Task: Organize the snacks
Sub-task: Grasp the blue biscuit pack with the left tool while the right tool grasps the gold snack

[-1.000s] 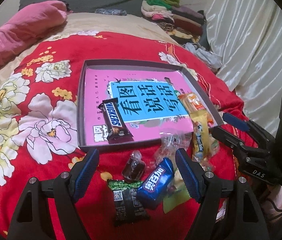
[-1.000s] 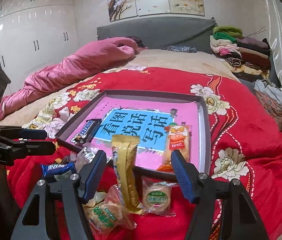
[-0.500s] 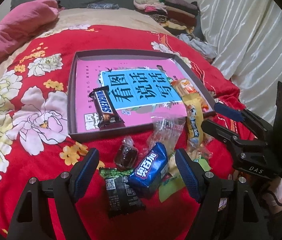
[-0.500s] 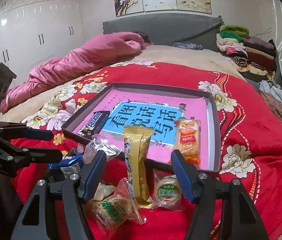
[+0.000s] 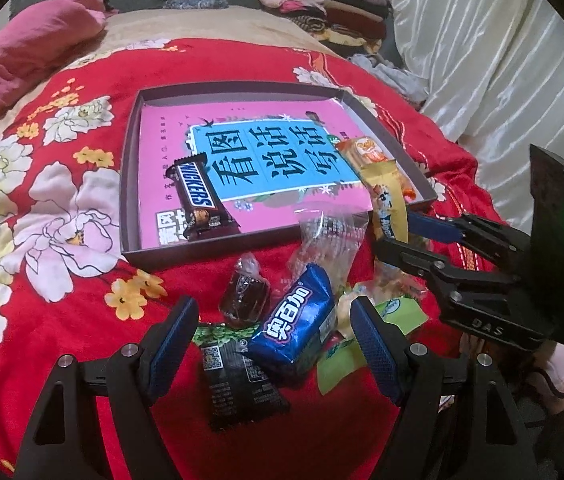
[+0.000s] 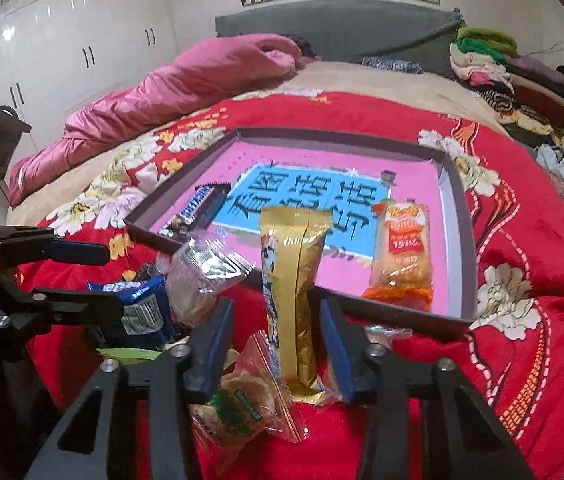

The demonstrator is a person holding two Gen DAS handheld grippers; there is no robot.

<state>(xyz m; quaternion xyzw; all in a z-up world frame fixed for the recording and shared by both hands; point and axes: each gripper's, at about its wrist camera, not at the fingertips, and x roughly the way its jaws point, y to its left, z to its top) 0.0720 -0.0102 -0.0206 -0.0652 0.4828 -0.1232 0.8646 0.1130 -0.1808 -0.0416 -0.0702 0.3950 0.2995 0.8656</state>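
The right tongs (image 6: 278, 344) sit low in the middle of the right wrist view, straddling the lower half of a tall gold snack packet (image 6: 293, 292) that leans up across the near rim of the shallow box (image 6: 457, 200). Their jaws have just been closing with the packet between them, but a sliver of gap shows on each side, so they are not yet pressing on it. That packet is probably chosen because it juts above the loose heap on the red bed cover (image 5: 82, 320), giving a free edge to pinch. The left tongs (image 5: 274, 332) stand wide apart at the bottom of the left wrist view, hovering over a blue biscuit pack (image 5: 297, 328) and a black sachet (image 5: 238, 384) without touching either, seemingly waiting their turn. Inside the box a chocolate bar (image 5: 198, 200) lies at the left and an orange cake pack (image 6: 401, 252) at the right, spaced well apart, so the middle is left free for more.
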